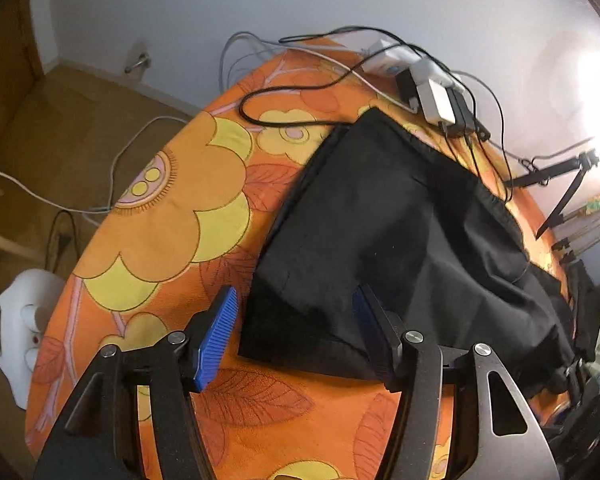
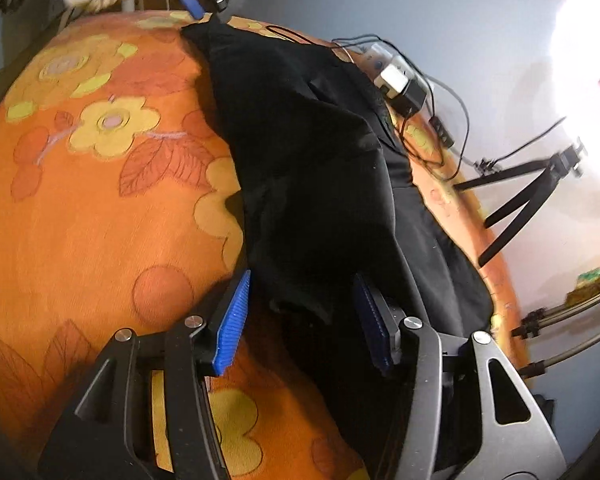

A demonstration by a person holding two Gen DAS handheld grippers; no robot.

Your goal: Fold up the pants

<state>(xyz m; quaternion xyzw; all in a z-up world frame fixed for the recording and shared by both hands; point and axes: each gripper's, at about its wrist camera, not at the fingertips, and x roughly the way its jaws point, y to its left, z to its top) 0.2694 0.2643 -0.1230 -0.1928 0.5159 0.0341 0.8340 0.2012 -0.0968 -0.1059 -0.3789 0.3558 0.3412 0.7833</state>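
Black pants (image 1: pixel 384 216) run out of frame at right; the white appliance (image 1: pixel 18 332) is cut off at left; far gripper (image 2: pixel 190 0) blurred.

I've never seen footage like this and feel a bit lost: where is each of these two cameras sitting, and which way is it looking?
Left wrist view: sits on the left gripper, looking down along its open blue-padded fingers at the black pants on the orange flowered cloth; only the gripper shows.
Right wrist view: sits on the right gripper, looking down at the pants, fabric between its open fingers; the left gripper's blue tip peeks in at top.
Shared: pants, cloth, chargers, tripod.
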